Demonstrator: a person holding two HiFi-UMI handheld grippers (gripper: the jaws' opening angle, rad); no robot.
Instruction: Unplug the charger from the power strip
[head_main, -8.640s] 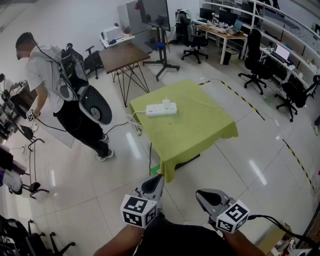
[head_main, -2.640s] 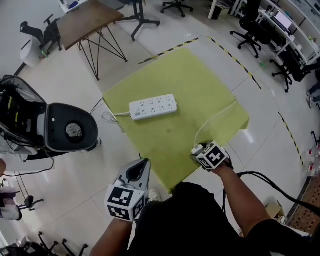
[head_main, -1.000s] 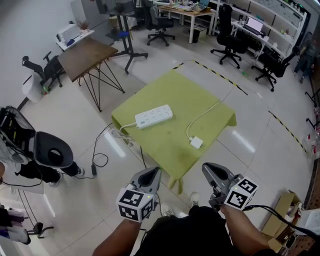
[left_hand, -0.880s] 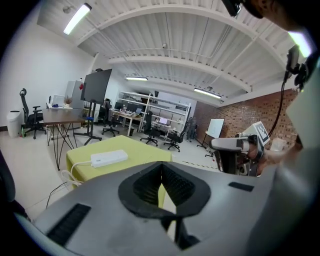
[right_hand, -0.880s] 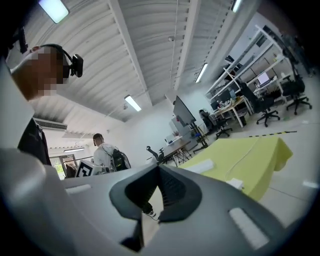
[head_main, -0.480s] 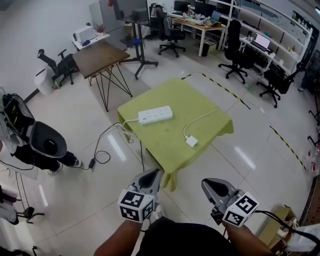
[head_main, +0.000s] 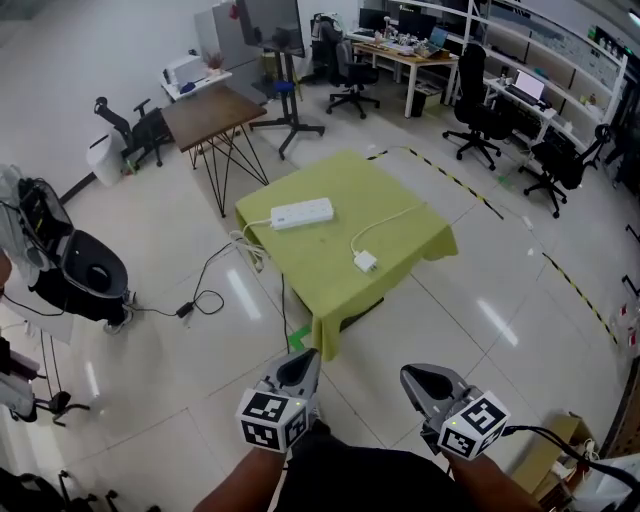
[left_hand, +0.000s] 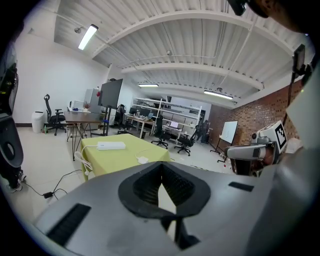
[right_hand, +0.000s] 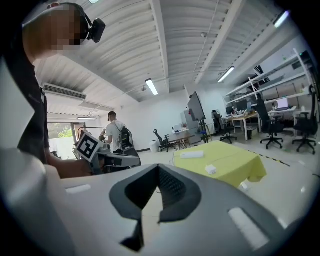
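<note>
- The power strip (head_main: 302, 212) is a long white bar. It lies flat on the far-left part of the table (head_main: 400, 245), which is draped in a yellow-green cloth. Its white cord (head_main: 255, 236) leaves its left end, drops over the table's left edge and bunches there.
- The charger (head_main: 366, 262) is a small white square block. It lies flat on the cloth near the table's near side, to the right of the power strip and well apart from it, plugged into no socket.
- A thin white cable (head_main: 388, 219) runs from the charger in a curve toward the table's far-right side.
- The left gripper (head_main: 300, 362) is held low over the floor on the near side of the table. In its own view the jaws are pressed together with nothing between them.
- The right gripper (head_main: 418, 377) is held just beside the left one, also short of the table. Its jaws are closed too and hold nothing.
- Count: one power strip, one charger, one charger cable and one cloth-covered table.
- Count: two grippers, each with one marker cube, left (head_main: 272, 420) and right (head_main: 472, 427).
- Count: one brown wooden table (head_main: 212, 108) stands on the floor beyond the covered one.
</note>
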